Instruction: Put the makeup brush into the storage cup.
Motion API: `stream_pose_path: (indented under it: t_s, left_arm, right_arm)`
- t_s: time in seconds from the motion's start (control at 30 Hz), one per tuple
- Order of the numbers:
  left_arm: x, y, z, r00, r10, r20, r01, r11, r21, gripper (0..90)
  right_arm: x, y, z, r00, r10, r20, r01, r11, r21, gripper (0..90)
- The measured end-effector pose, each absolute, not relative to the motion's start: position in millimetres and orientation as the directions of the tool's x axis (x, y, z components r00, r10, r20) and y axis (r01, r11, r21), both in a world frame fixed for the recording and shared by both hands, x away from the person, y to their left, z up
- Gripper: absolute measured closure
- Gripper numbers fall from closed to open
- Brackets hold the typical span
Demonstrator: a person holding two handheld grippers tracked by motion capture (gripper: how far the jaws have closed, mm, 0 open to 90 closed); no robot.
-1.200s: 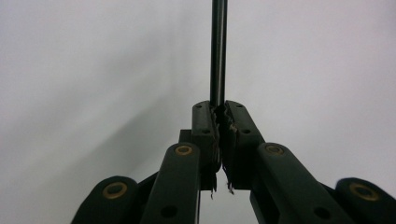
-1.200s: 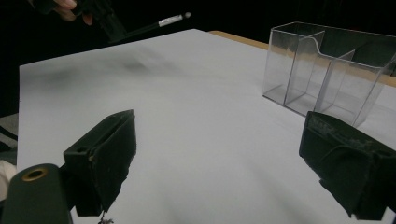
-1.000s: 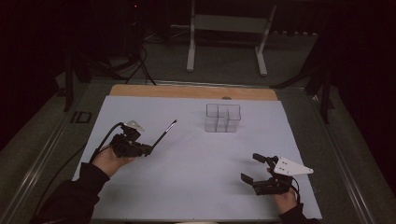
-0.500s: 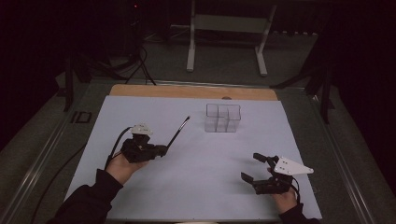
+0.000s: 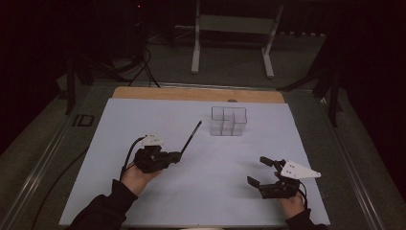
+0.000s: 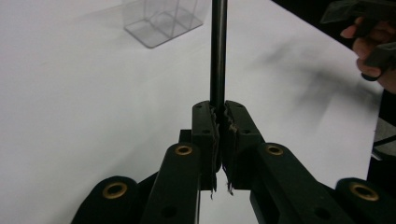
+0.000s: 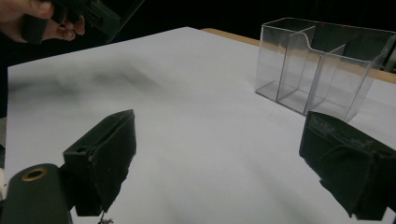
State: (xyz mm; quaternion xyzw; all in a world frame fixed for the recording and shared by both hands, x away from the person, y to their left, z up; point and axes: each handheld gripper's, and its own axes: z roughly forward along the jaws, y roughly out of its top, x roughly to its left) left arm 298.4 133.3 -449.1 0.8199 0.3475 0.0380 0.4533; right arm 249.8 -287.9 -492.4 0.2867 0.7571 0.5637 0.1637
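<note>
A thin black pen (image 5: 191,136) slants up from my left gripper (image 5: 177,155), which is shut on its lower end left of the table's middle. In the left gripper view the jaws (image 6: 220,115) pinch the dark pen (image 6: 217,51), whose shaft points toward the clear compartment box (image 6: 159,21). That clear box (image 5: 229,120) stands upright behind the middle of the white sheet, just right of the pen's tip. My right gripper (image 5: 258,171) rests open at the front right. Its jaws (image 7: 224,158) are wide apart with nothing between them, facing the box (image 7: 322,65).
A white sheet (image 5: 143,115) covers the table, with a wooden strip (image 5: 191,93) along the far edge. A metal stand (image 5: 232,28) is on the floor beyond. A cable (image 5: 128,153) trails from the left gripper. The other hand (image 7: 51,18) shows far left in the right gripper view.
My left gripper has carried the pen rightward and a little nearer, so its tip now lies close to the clear box. The right gripper has stayed put and open.
</note>
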Motion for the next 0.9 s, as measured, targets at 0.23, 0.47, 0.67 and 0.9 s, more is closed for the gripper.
stream_pose_path:
  t_s: [0.23,0.47,0.67,0.9]
  left_arm:
    - [289,130,-461,0.746,0.626,-0.227,0.518,-0.332,0.788,85.5]
    - [282,129,-474,0.731,0.644,-0.227,0.516,-0.302,0.802,85.5]
    - [280,131,-481,0.722,0.661,-0.204,0.499,-0.294,0.815,85.5]
    - [281,131,-487,0.731,0.655,-0.192,0.473,-0.284,0.834,85.5]
  right_arm:
    - [251,-288,-493,-0.779,0.623,0.069,0.246,0.202,0.948,10.8]
    - [251,-288,-494,-0.773,0.631,0.062,0.247,0.208,0.946,10.8]
    - [252,-287,-495,-0.776,0.628,0.061,0.246,0.213,0.946,10.8]
    - [252,-289,-495,-0.761,0.646,0.058,0.246,0.205,0.948,10.7]
